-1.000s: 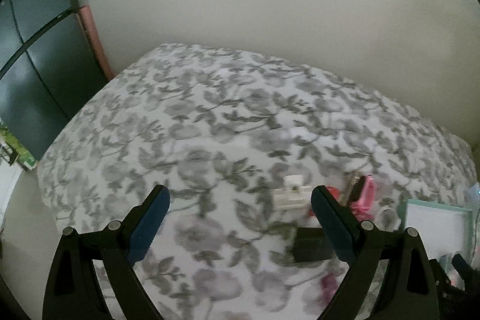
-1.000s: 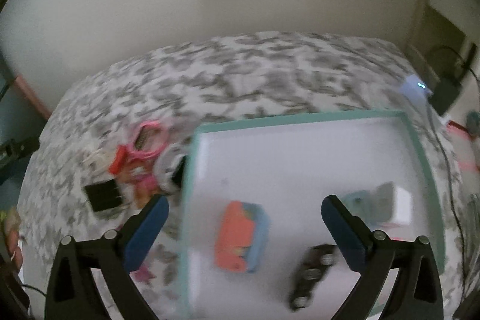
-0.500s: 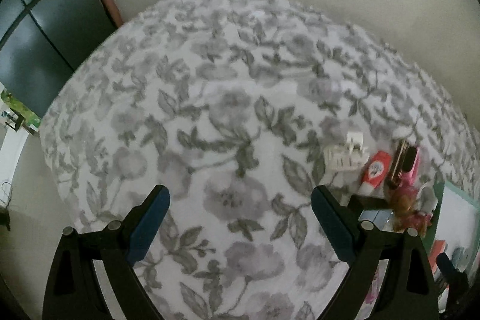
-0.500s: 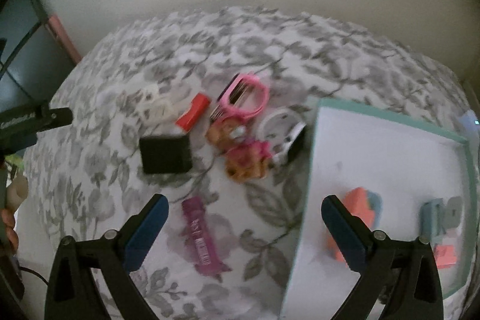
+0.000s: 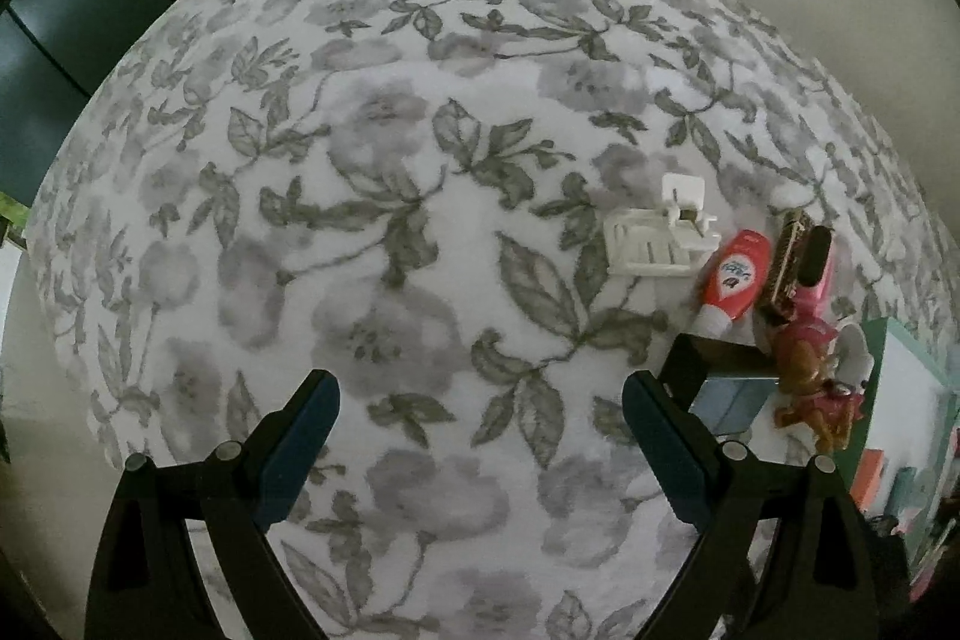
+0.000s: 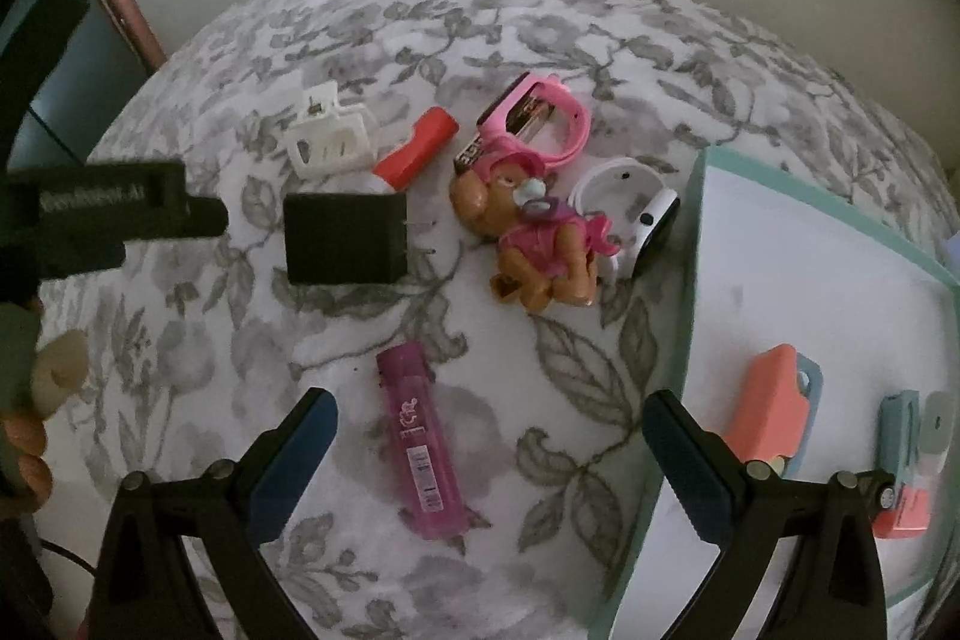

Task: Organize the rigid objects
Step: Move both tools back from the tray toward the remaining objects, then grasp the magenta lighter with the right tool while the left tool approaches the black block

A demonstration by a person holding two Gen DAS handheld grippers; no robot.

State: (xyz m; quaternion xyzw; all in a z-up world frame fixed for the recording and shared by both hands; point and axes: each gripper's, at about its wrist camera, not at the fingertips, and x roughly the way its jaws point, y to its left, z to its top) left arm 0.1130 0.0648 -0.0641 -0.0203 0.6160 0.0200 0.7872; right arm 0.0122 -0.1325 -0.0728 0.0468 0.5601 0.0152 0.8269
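Observation:
Loose objects lie on a floral bedspread (image 6: 600,40): a purple lighter (image 6: 420,442), a black charger block (image 6: 345,238), a white clip (image 6: 327,139), a red tube (image 6: 417,148), a pink watch (image 6: 540,118), a toy dog (image 6: 534,232) and a white watch (image 6: 636,202). My right gripper (image 6: 486,454) is open over the lighter. A teal-rimmed tray (image 6: 690,280) at the right holds an orange-and-blue piece (image 6: 771,415). My left gripper (image 5: 480,436) is open and empty over bare bedspread, left of the white clip (image 5: 657,235) and red tube (image 5: 735,277).
A dark cabinet (image 5: 48,40) stands left of the bed, with a plain wall behind. More small pieces (image 6: 912,454) lie at the tray's right edge. The left gripper's body (image 6: 114,214) shows at the left of the right wrist view.
The right gripper has swung left from over the tray to over the loose objects. The left gripper has tilted down and moved nearer the bedspread.

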